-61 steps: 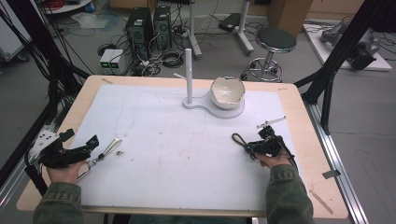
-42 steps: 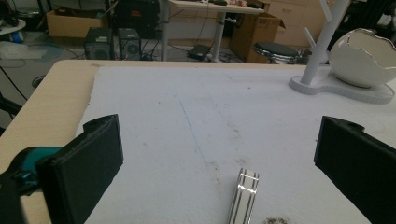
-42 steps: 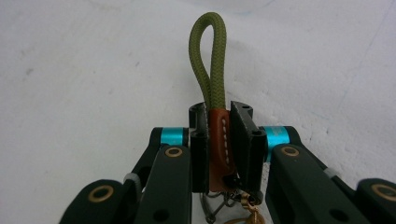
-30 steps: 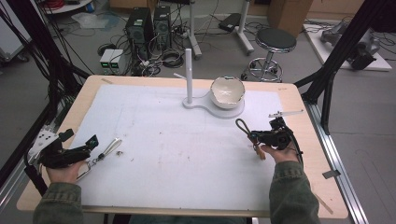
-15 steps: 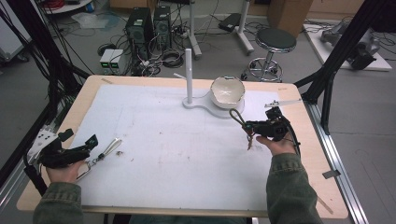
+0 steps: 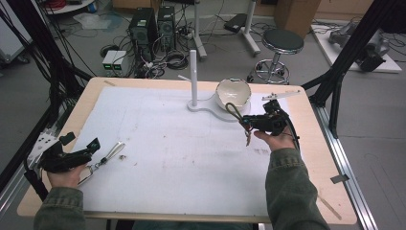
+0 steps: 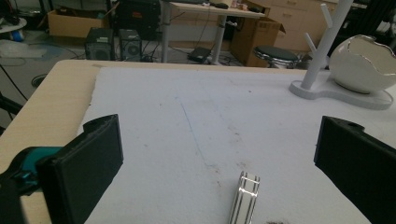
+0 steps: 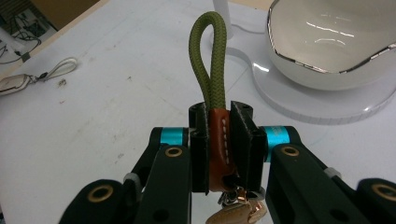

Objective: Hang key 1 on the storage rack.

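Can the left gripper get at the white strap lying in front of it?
Probably yes: the left gripper is open, the white strap lies just ahead on the mat, and nothing sits between them.

A wooden table (image 6: 306, 122) carries a white mat (image 6: 177, 158), bearing a white stand (image 6: 194, 79) and strap (image 6: 103, 158).

A: Any writing you can read anywhere — a label, a brand, a number?

B: None. The computer towers (image 6: 152, 25) at the upper left of the high view are too small and blurred to show any badge.

A: And the cardboard boxes (image 7: 70, 25) at the upper left of the left gripper view?

B: Plain brown faces, no print that can be made out. The leather tab (image 8: 219, 144) between the right tool's jaws shows only stitching.
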`<action>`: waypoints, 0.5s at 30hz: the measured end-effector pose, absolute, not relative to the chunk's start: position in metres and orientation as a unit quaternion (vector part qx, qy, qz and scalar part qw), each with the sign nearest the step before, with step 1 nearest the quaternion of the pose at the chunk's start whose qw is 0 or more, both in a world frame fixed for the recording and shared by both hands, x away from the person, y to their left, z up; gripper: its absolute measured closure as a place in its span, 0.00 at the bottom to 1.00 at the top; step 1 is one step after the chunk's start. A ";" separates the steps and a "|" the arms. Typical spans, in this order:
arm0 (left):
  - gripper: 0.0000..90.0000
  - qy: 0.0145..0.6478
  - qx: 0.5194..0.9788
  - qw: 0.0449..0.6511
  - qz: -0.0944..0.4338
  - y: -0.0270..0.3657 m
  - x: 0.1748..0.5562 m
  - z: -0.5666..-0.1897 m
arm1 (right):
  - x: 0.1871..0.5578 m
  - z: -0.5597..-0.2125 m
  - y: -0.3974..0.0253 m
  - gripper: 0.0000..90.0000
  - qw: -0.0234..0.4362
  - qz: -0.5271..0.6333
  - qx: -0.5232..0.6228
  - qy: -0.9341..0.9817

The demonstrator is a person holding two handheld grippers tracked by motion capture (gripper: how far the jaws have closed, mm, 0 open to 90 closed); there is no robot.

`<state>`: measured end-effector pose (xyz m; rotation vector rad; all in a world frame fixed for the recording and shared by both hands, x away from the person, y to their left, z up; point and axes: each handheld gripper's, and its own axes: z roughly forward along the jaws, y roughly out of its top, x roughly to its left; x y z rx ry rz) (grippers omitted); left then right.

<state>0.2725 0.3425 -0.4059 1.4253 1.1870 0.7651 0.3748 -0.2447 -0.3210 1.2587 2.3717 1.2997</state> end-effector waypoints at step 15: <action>0.02 0.499 0.599 0.537 0.321 0.342 0.272 -0.406 | 0.388 -0.310 -0.225 0.87 0.072 0.448 0.414 0.789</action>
